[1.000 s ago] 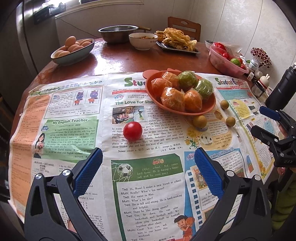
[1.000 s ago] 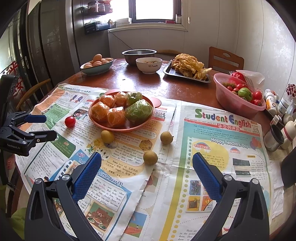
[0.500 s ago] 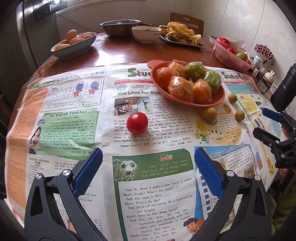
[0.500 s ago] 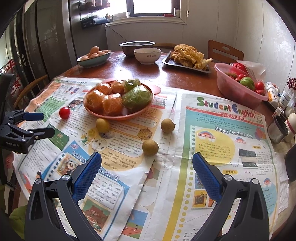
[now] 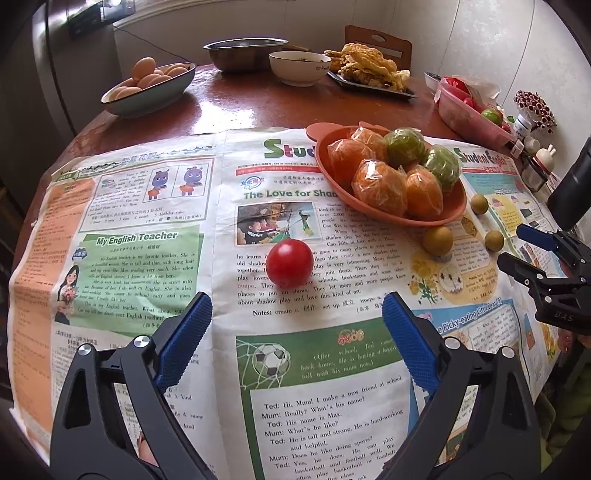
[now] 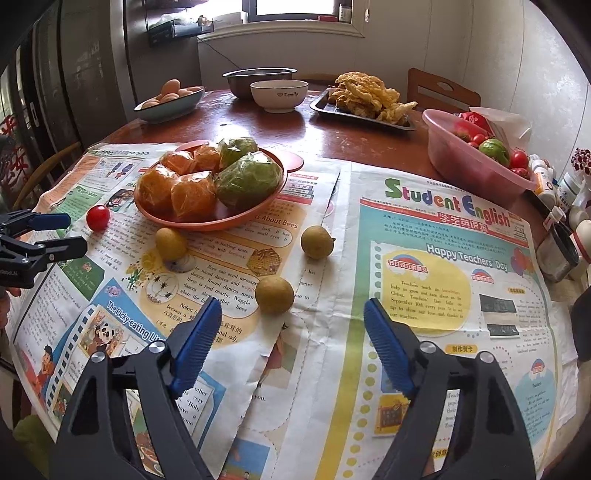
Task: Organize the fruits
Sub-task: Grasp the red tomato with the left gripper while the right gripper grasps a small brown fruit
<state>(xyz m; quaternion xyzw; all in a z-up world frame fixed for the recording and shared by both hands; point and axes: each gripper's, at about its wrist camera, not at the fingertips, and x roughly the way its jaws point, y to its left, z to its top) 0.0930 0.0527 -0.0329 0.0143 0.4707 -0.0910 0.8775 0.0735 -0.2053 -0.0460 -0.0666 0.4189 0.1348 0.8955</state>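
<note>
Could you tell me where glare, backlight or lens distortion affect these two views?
Right wrist view: the window is blown out to white, and the bare table shows soft sheen. Left wrist view: stronger glare streaks the table beside the egg bowl. Both views: fisheye bends the newspaper edges, and the corners vignette to black.
</note>
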